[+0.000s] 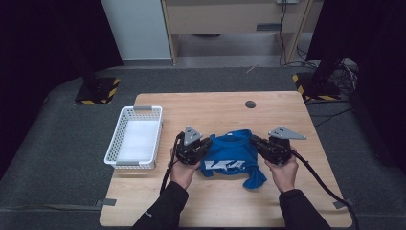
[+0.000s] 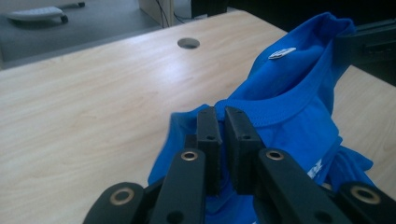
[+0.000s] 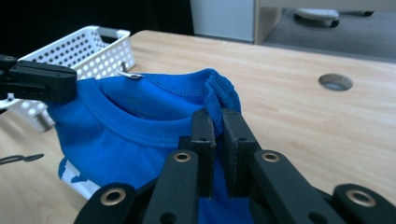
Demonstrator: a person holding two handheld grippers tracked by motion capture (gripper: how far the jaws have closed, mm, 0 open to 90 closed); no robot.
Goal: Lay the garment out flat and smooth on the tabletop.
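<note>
1. High view: a blue shirt (image 1: 233,157) lies bunched on the wooden surface (image 1: 215,110), near the middle and toward the person's edge. The left gripper (image 1: 207,145) is at its left side and the right gripper (image 1: 254,142) at its right.
2. Left gripper view: the fingers (image 2: 208,135) are clamped together on a fold of the shirt (image 2: 299,116) at the collar band. A small white tag (image 2: 281,52) sits inside the collar; its print is too small to read.
3. Right gripper view: the fingers (image 3: 204,135) are pinched on the ribbed collar edge of the shirt (image 3: 140,140); the other gripper (image 3: 37,83) holds the far side.
4. Writing: a white graphic (image 1: 224,166) runs across the shirt front in the high view; the letters cannot be made out.
5. A white perforated basket (image 1: 135,137) stands at the left edge of the surface, apart from the shirt, with a pale liner inside.
6. A round cable hole (image 1: 250,104) sits near the far edge.
7. Open room: bare wood lies beyond the shirt up to the far edge, and to the right of the right hand (image 1: 282,170).
</note>
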